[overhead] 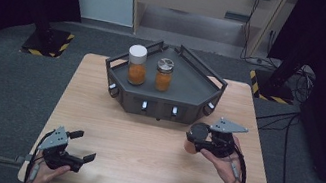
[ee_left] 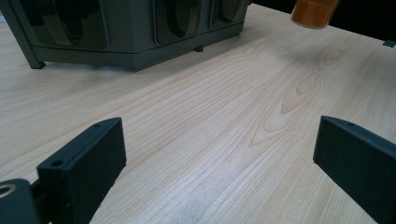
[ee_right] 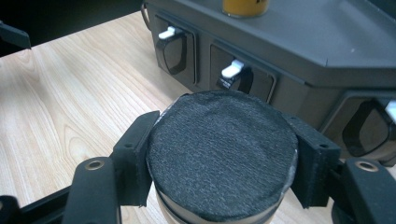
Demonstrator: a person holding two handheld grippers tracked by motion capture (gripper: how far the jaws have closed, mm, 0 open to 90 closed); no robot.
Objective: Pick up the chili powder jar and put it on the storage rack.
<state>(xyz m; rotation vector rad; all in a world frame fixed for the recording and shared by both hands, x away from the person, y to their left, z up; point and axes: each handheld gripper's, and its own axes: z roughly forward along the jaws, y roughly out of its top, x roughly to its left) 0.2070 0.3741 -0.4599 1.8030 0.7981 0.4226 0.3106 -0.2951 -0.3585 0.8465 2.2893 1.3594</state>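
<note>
Between the right gripper's [ee_right: 223,175] jaws, a round felt-topped jar [ee_right: 223,154].

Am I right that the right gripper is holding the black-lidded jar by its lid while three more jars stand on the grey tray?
Not quite: two jars stand on the grey tray, as the high view shows. The right gripper does hold the black-lidded jar by its lid.

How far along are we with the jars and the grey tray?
Done: two orange-filled jars stand on the grey tray, a white-lidded jar and a metal-lidded jar. In hand: the right gripper is clamped on a black-lidded jar, held above the wooden table just in front of the tray. Left: probably setting it beside the others. The left gripper waits open.
</note>
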